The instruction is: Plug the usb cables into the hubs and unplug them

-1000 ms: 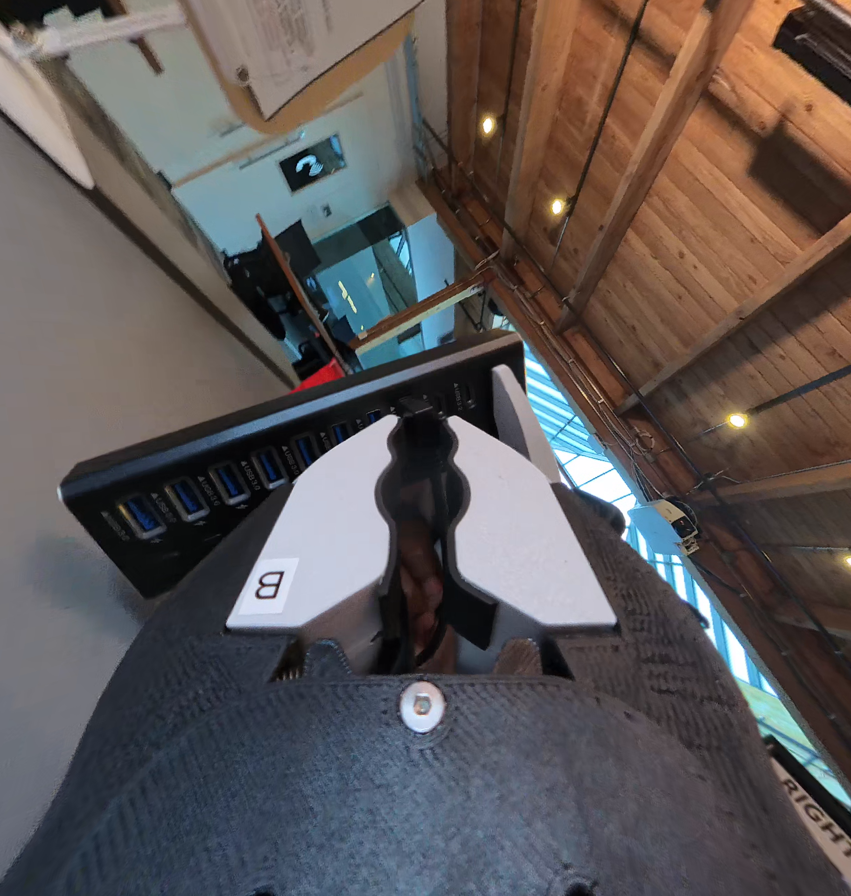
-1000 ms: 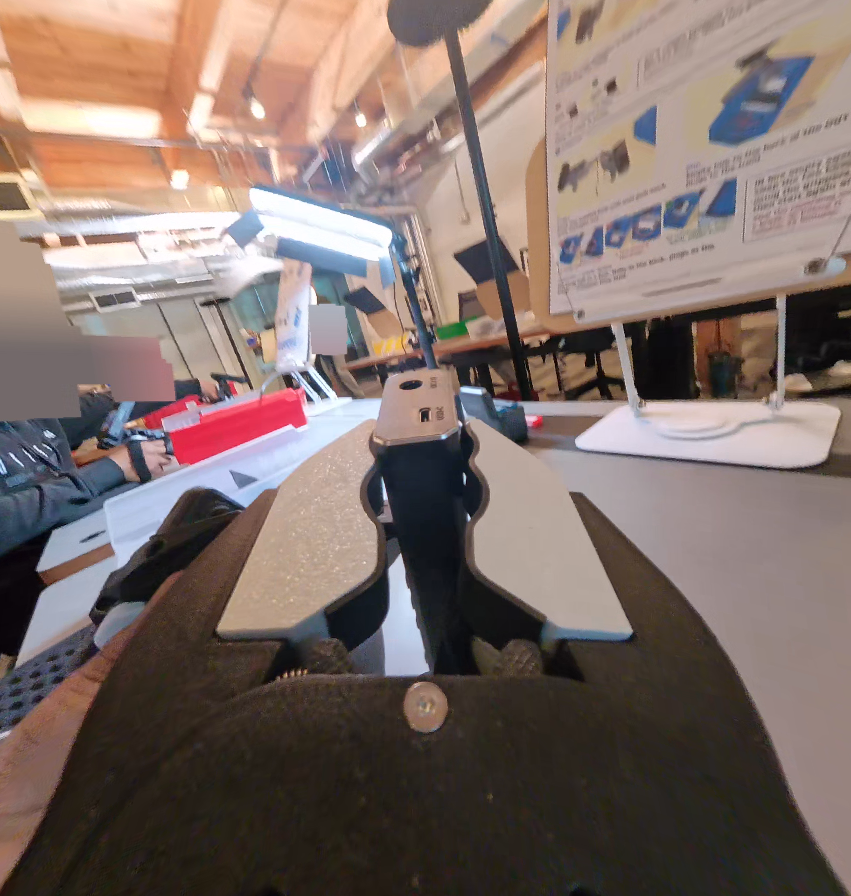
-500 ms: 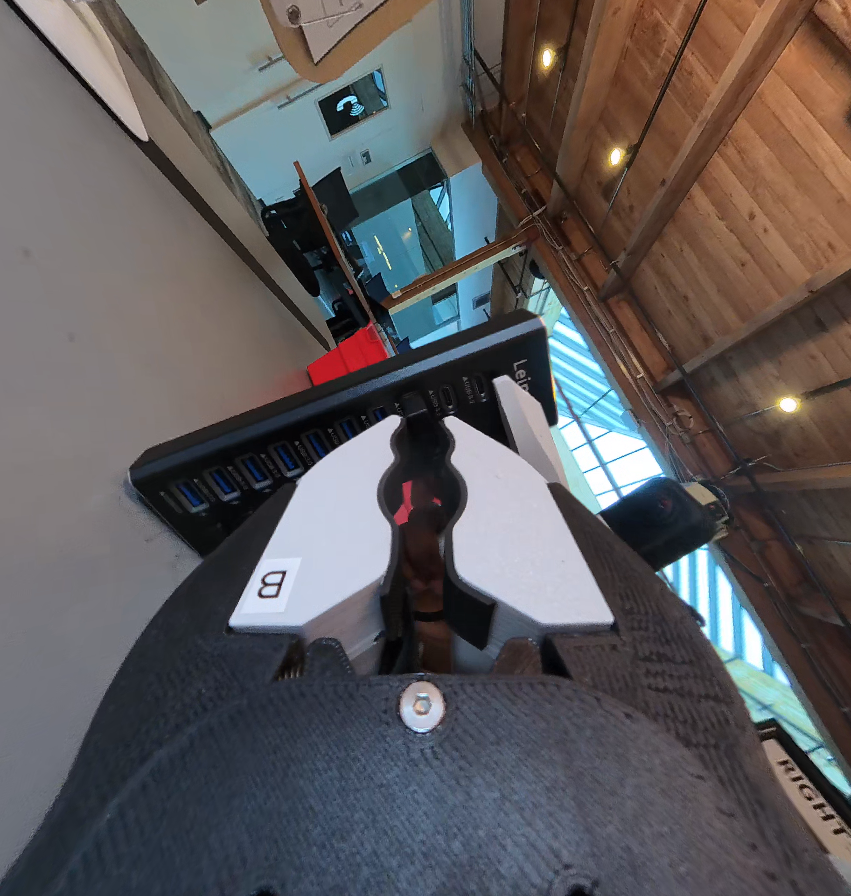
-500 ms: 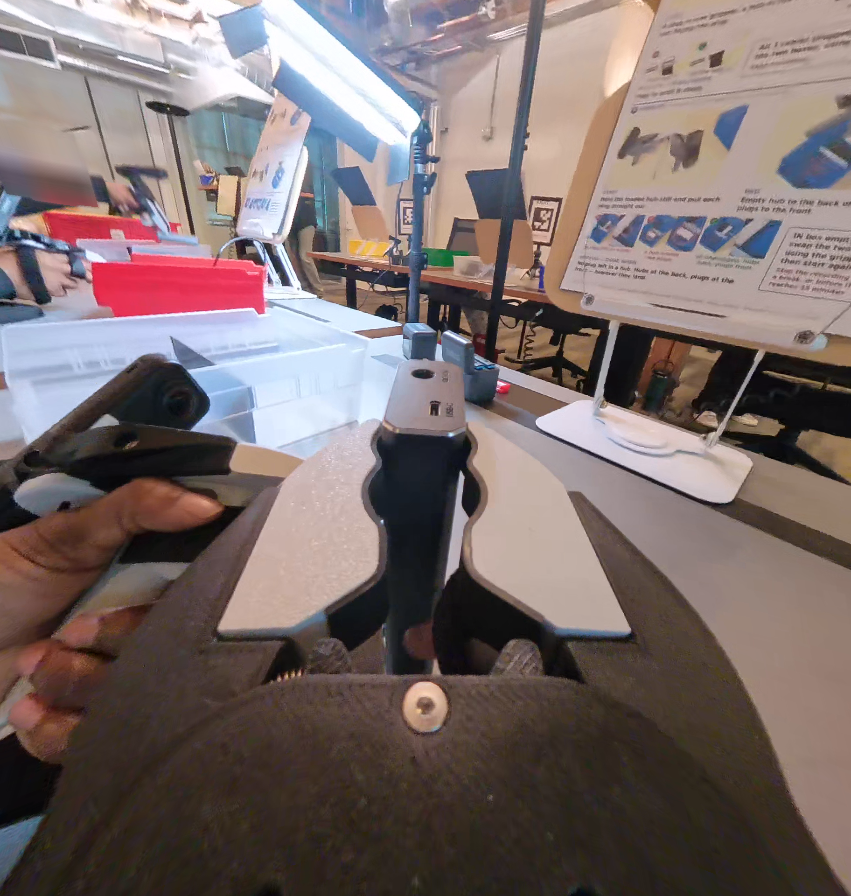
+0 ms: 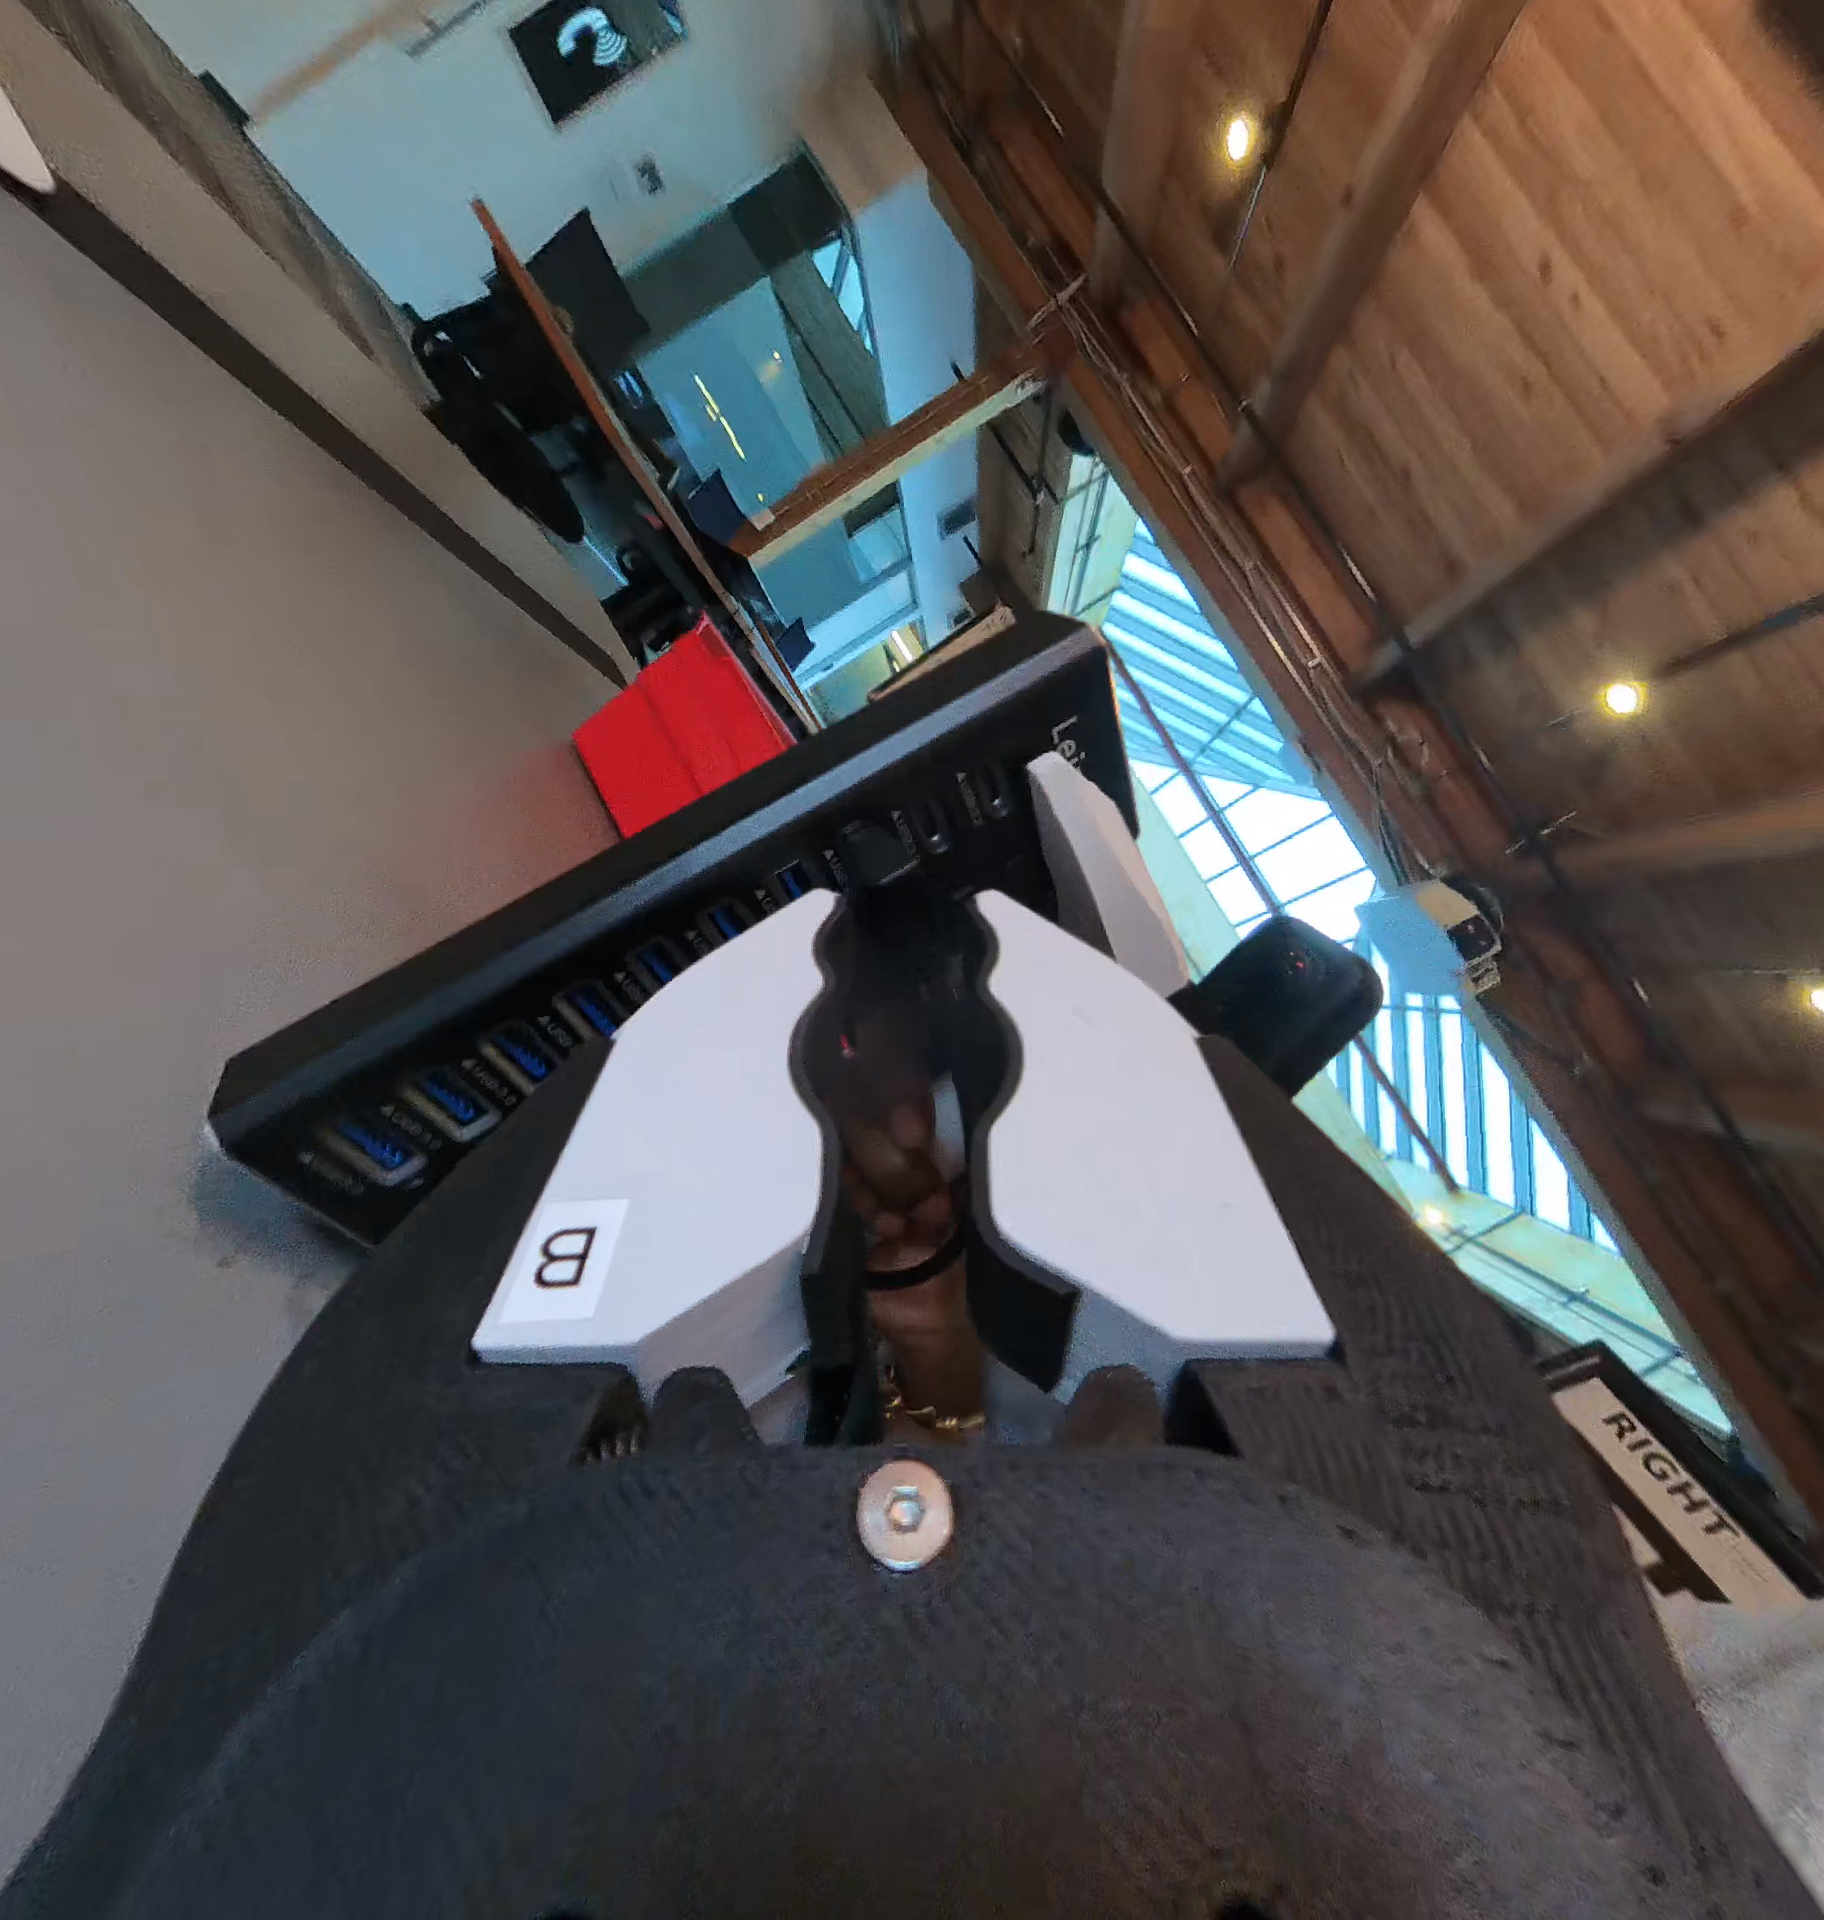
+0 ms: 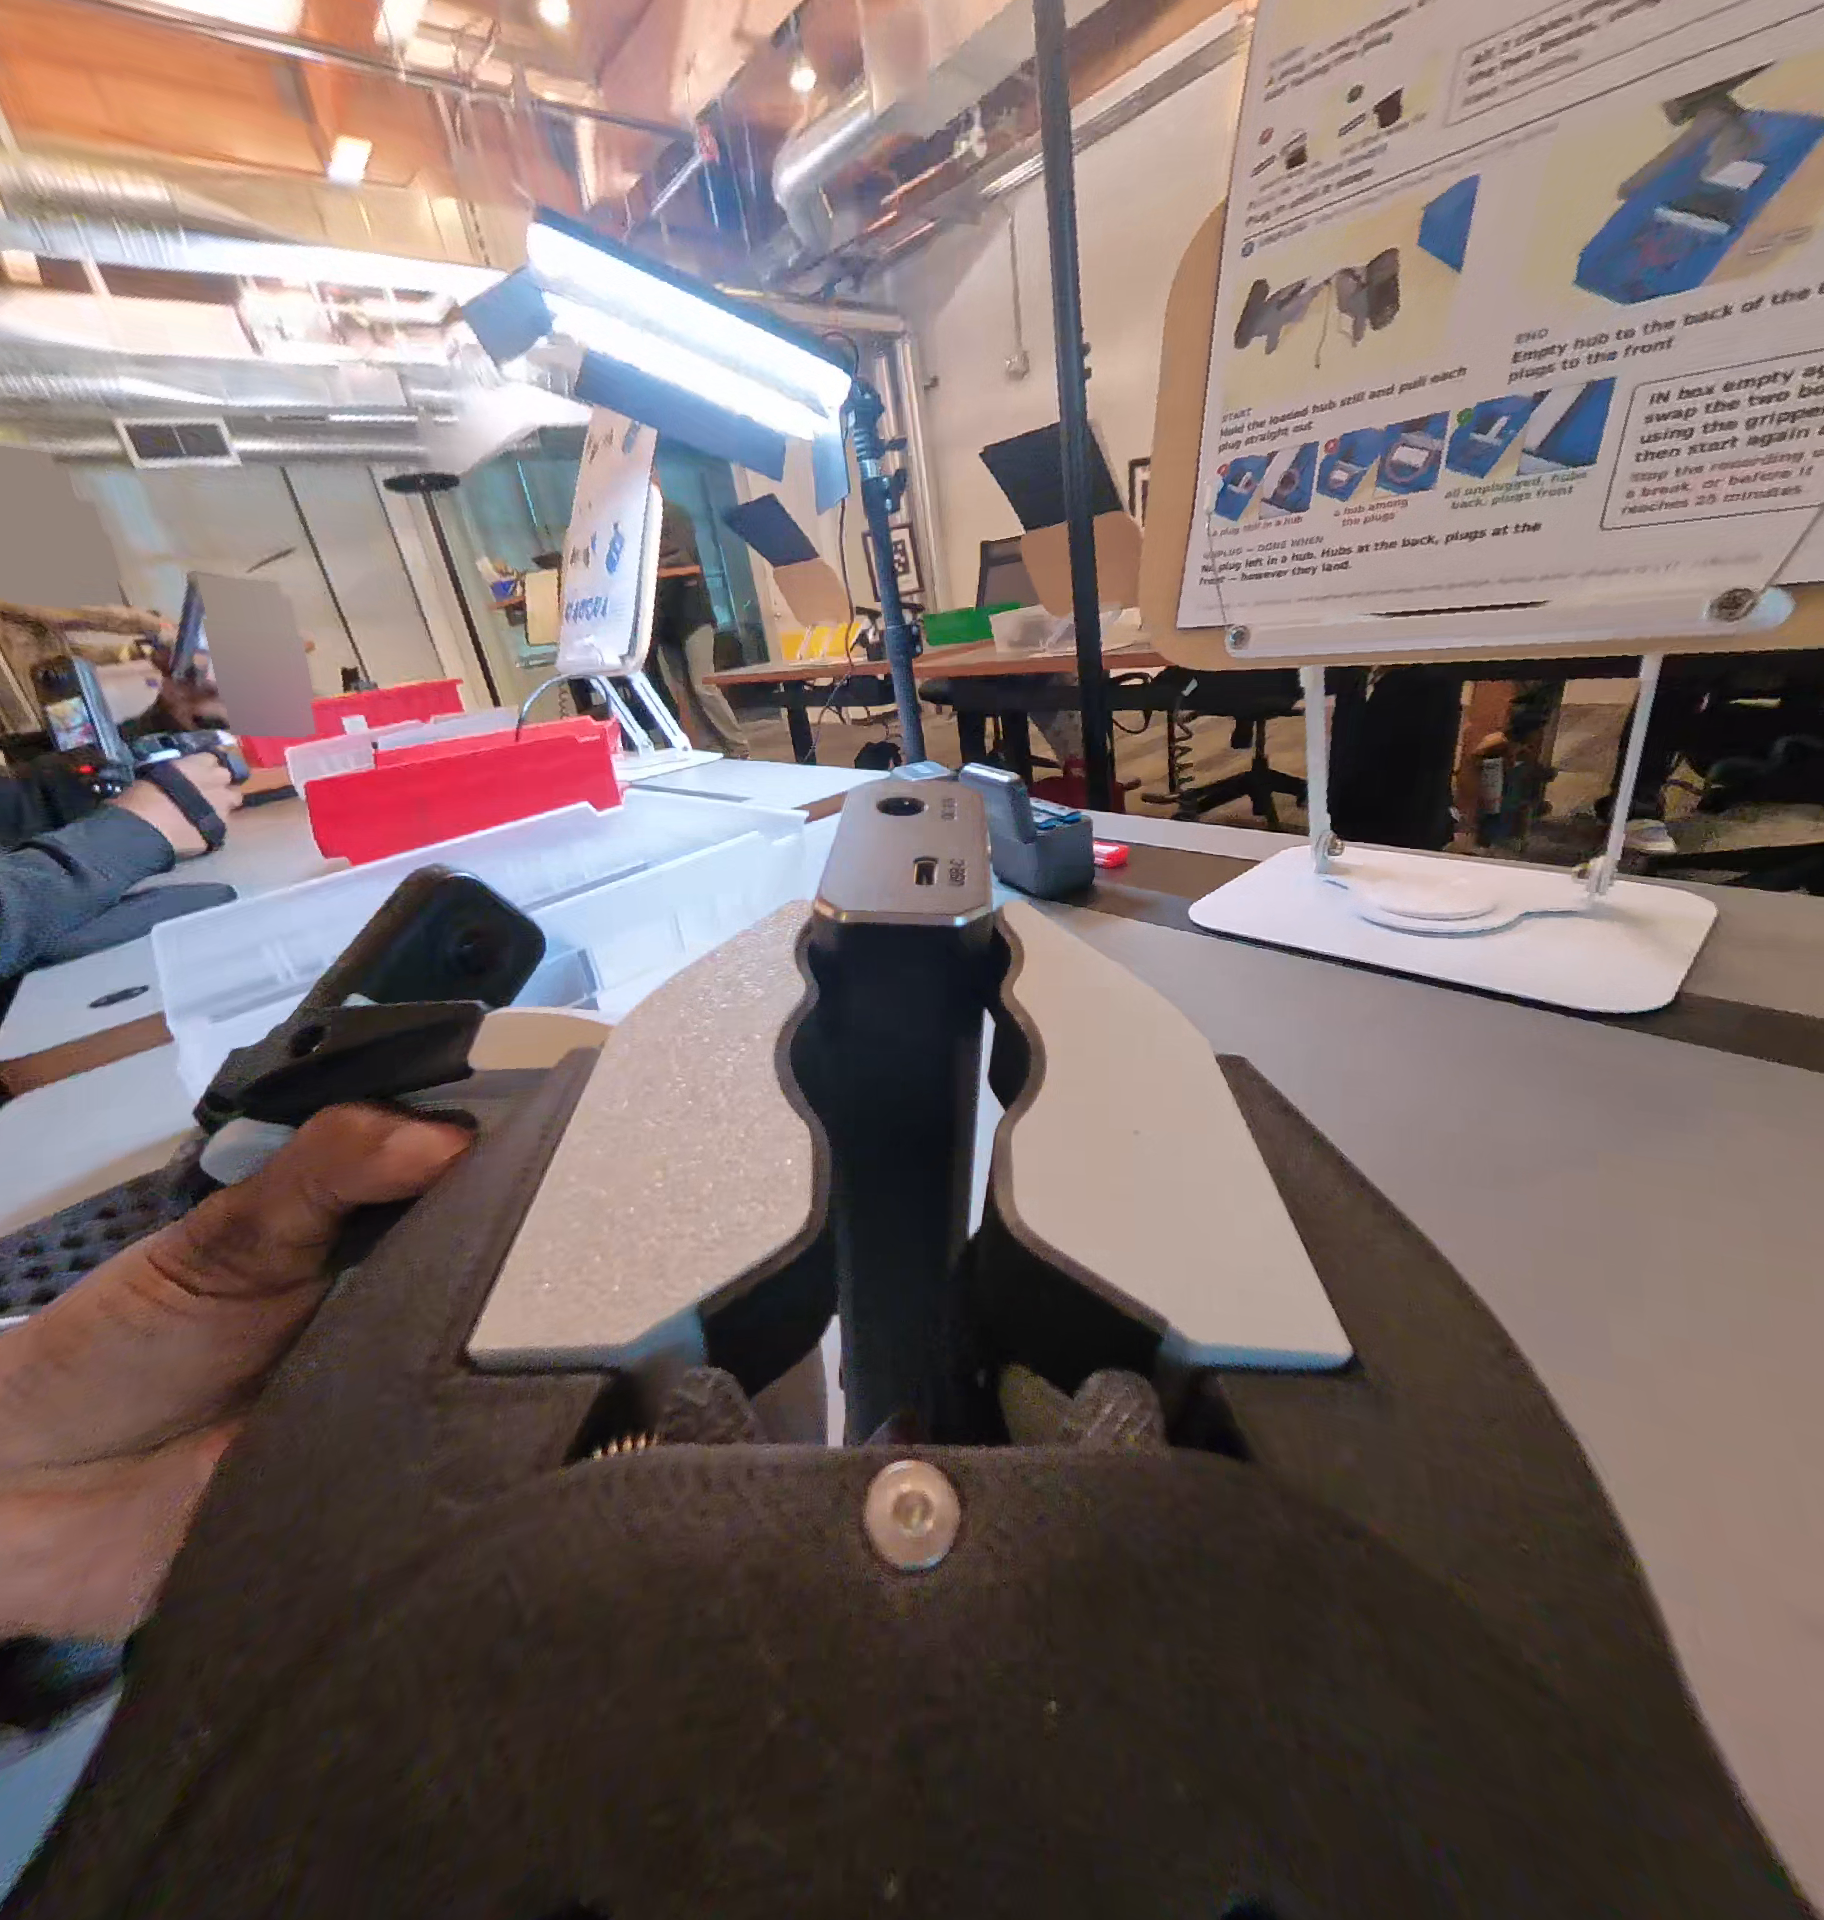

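In the left wrist view my left gripper (image 5: 903, 914) is shut on a black USB cable plug (image 5: 877, 852). The plug's tip meets the port row of a long black hub (image 5: 534, 997), near its right end. Several blue ports show to the left of it. I cannot tell how deep the plug sits. The right gripper's pale finger (image 5: 1095, 862) clamps the hub's right end. In the right wrist view my right gripper (image 6: 903, 935) is shut on the hub, seen end-on by its grey end cap (image 6: 903, 862). The left gripper (image 6: 409, 997) and a hand show on the left.
A clear plastic bin (image 6: 617, 894) stands just behind the grippers, with red bins (image 6: 461, 790) beyond it. An instruction board on a white stand (image 6: 1448, 914) is at the right on the grey table (image 6: 1510, 1195). A small grey device (image 6: 1033, 831) lies behind the hub. Another person's arm (image 6: 56, 842) is at far left. Left tips to right tips: about 4 cm.
Both grippers swung with hub and plug still held. The left gripper and hand came into the right wrist view from the left. The plug stays at the hub's port row.
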`<state>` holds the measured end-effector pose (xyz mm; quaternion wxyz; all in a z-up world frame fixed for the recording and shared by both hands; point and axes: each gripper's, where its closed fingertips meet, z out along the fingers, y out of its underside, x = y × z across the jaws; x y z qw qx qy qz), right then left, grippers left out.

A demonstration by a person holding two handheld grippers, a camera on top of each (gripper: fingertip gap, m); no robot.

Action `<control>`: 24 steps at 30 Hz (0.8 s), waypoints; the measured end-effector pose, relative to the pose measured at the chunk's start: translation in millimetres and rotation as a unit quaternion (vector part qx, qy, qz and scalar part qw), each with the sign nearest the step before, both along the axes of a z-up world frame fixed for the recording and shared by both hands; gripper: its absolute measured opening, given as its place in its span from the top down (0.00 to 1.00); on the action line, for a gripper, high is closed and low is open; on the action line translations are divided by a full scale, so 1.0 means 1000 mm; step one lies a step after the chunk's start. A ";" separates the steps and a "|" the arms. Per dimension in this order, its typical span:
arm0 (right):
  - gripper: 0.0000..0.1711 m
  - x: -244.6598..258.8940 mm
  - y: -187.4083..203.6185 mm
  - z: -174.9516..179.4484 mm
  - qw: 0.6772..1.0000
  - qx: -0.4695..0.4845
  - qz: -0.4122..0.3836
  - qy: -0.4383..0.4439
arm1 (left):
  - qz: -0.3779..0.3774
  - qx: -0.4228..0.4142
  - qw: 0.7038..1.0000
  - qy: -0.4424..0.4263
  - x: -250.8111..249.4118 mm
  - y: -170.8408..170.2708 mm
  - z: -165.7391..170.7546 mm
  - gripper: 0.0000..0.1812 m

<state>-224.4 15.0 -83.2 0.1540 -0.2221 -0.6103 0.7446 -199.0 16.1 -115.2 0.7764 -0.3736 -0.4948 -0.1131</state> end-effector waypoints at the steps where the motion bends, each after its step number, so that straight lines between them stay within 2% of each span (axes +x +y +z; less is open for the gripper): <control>1: 0.84 0.000 0.001 0.000 1.000 0.002 -0.003 0.004 | 0.003 -0.006 1.000 0.001 0.001 -0.002 0.000 0.93; 4: 0.84 0.004 -0.004 -0.002 1.000 0.020 0.006 0.019 | 0.021 -0.035 0.999 0.010 0.005 -0.005 -0.004 0.95; 8: 0.83 0.008 -0.006 -0.005 0.999 0.016 0.048 0.000 | 0.019 -0.023 1.000 0.006 0.007 -0.007 -0.007 0.95; 10: 0.77 0.009 -0.005 -0.002 0.998 0.017 0.052 0.011 | 0.027 0.000 1.000 -0.002 0.007 -0.010 -0.008 0.95; 12: 0.75 0.008 -0.002 -0.006 0.998 0.046 0.042 0.029 | 0.028 0.007 1.000 -0.003 0.006 -0.011 -0.008 0.95; 15: 0.82 0.010 -0.006 -0.012 0.996 0.067 0.044 0.036 | 0.027 -0.006 1.000 0.000 0.007 -0.009 -0.008 0.95; 21: 0.84 0.013 -0.007 -0.013 0.994 0.086 0.051 0.044 | 0.049 -0.028 0.998 0.008 0.007 -0.008 -0.010 0.95; 24: 0.83 0.018 -0.007 -0.009 0.994 0.080 0.062 0.047 | 0.039 -0.011 0.999 0.006 0.009 -0.006 -0.008 0.95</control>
